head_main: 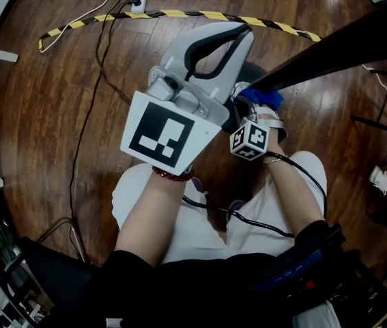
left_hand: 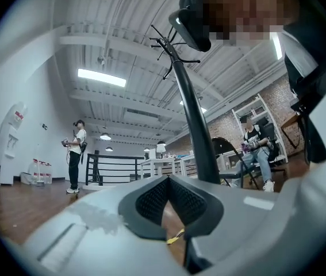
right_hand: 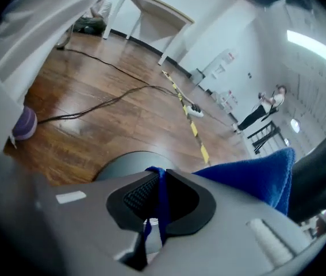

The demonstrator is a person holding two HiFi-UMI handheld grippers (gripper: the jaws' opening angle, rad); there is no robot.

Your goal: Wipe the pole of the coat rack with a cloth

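lit brightly by ceiling strip lights (left_hand: 99, 77); soft glare on wooden floor (right_hand: 88, 105); strong fisheye bending, dark vignetted corners, blurred foreground.

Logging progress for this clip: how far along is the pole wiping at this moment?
Done: the right gripper is shut on the blue cloth. In hand: the cloth appears to lie against the low end of the pole. The left gripper is shut on nothing and not on the pole. Left: the long stretch of pole above the cloth; the pictures don't show how much has been wiped.
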